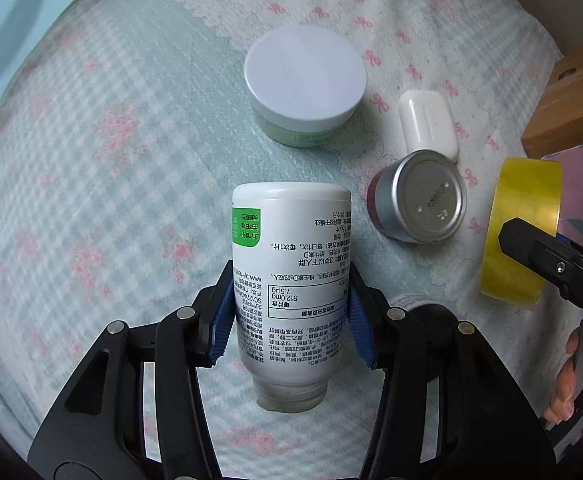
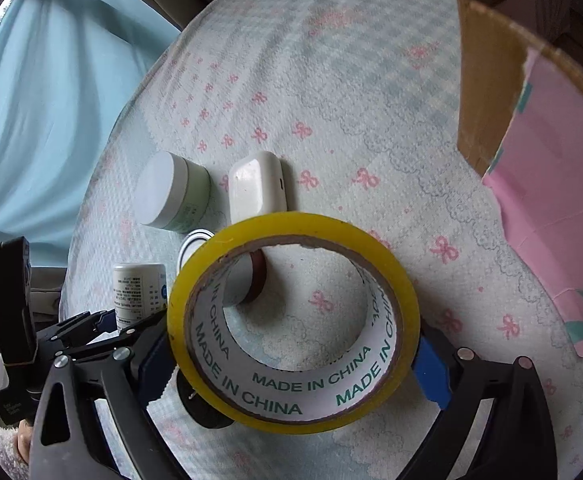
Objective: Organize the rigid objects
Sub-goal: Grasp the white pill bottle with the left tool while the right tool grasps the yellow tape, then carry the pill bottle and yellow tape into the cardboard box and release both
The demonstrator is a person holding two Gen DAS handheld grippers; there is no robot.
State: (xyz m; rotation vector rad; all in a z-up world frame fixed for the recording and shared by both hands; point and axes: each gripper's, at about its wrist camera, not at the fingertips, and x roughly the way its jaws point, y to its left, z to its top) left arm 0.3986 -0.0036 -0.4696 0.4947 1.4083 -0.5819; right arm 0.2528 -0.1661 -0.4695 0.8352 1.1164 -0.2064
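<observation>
A white pill bottle with a printed label sits between the blue pads of my left gripper, which is shut on its body; its neck end points toward the camera. The same bottle shows at the left of the right wrist view. A yellow tape roll stands on edge between the pads of my right gripper, which press on its two sides. In the left wrist view the tape roll is at the right, with one right finger against it.
On the checked bedspread lie a white-lidded green jar, a white case and a silver tin. A cardboard box with pink paper stands at the right. A black round object lies under the tape.
</observation>
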